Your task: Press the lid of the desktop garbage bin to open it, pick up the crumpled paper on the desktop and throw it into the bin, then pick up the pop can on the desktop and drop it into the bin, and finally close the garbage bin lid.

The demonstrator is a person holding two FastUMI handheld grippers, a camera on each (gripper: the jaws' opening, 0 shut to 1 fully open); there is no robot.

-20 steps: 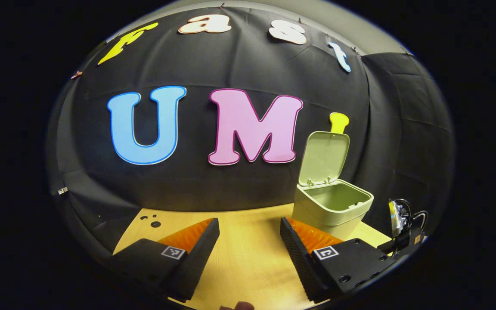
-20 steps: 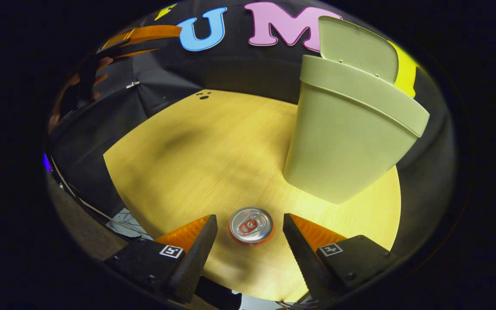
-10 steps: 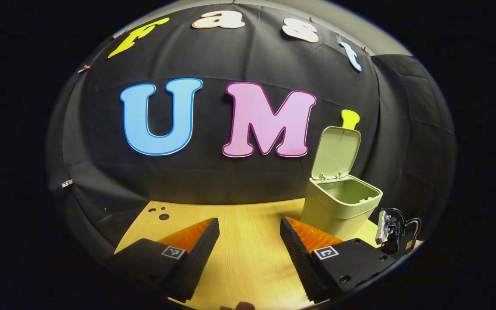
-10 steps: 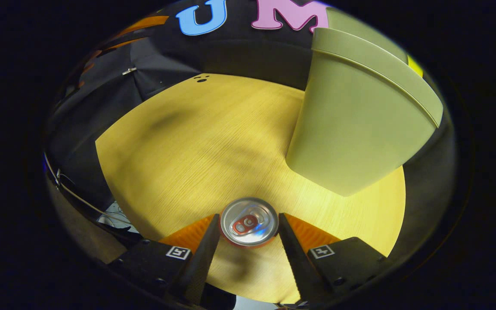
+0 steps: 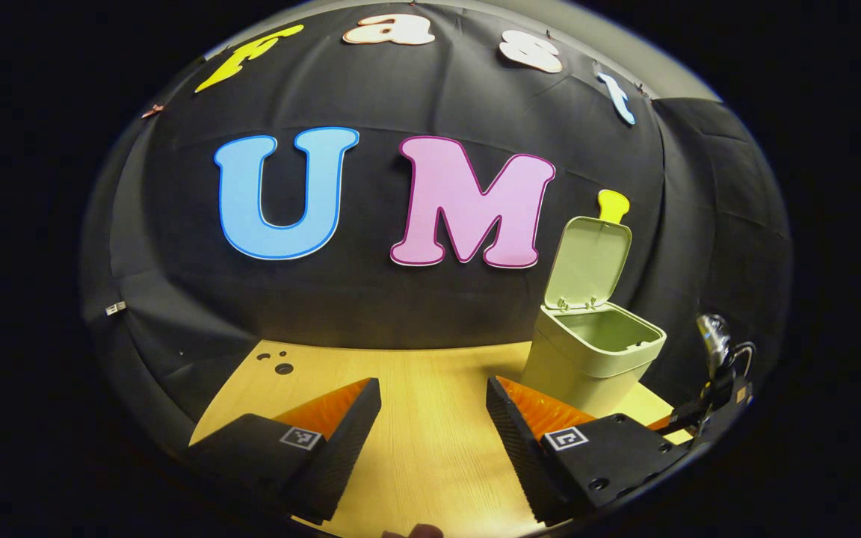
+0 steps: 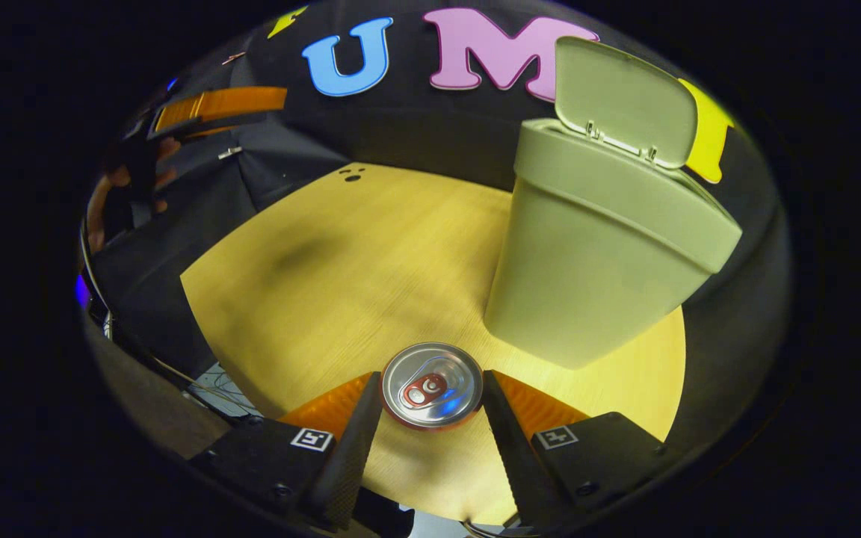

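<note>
Fingers of the right gripper (image 6: 431, 407) press on both sides of the pop can (image 6: 431, 376), which stands upright between them with its silver top and red tab facing the camera, low in the right gripper view at about six o'clock; whether its base touches the wooden desktop (image 6: 371, 254) I cannot tell from that view. After the desktop, the biggest thing is the pale green garbage bin (image 6: 595, 246), which rises at about two o'clock from the can, near it but apart, its body flaring toward the rim. Its lid (image 6: 625, 101) is swung up on the hinges at the back, leaning against the black cloth wall (image 6: 415, 134). Far off at about ten o'clock in the same view, a hand (image 6: 113, 205) holds the left gripper, seen only as a dark shape with an orange strip. In the left gripper view, the left gripper (image 5: 430, 426) hangs over the desktop (image 5: 423, 403) with its two fingers spread wide and nothing between them, only bare wood in the gap. From there the garbage bin (image 5: 587, 366) sits at about three o'clock, just past the right-hand finger, with its lid (image 5: 589, 261) upright and the hollow inside visible; what lies in it cannot be made out. At the far edge of that view, beyond the bin at about four o'clock, a small part of the right gripper's body (image 5: 718, 373) shows with a cable loop. A few small dark holes (image 5: 277, 365) mark the wood at about nine o'clock.
</note>
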